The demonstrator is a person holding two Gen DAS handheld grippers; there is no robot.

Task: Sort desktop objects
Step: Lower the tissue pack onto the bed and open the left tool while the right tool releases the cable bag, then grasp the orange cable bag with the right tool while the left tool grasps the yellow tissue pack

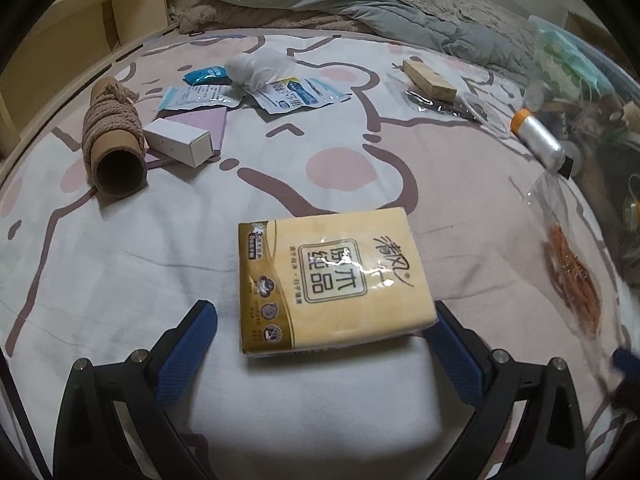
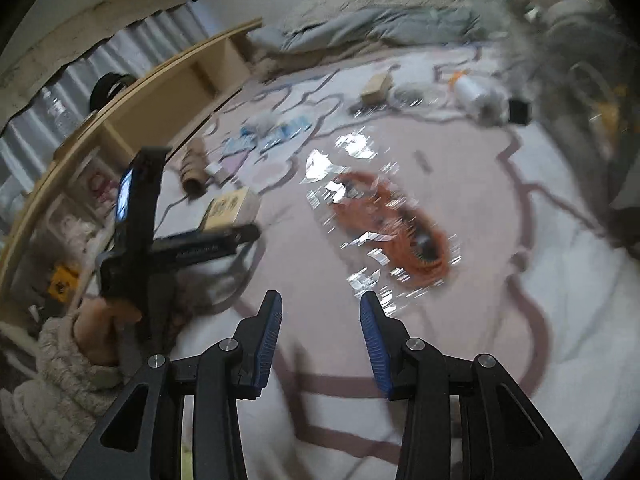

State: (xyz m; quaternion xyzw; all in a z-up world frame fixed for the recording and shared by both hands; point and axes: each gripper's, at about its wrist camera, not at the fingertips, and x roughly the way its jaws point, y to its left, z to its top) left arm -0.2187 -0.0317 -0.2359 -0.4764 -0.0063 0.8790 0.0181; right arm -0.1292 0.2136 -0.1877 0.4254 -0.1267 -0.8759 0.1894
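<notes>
A: How are the tongs set?

B: The left gripper (image 1: 322,334) is spread wide around the near end of the tissue pack (image 1: 334,282), not yet pressed on it. The right gripper (image 2: 320,338) is parted and nothing is held; a clear bag (image 2: 384,220) of orange bands is seen beyond its tips.

A: And the sorting?

B: Little appears done. The rope spool (image 1: 113,144), white box (image 1: 178,141) and wipe packets (image 1: 298,94) are left scattered on the bedsheet (image 1: 120,264).
</notes>
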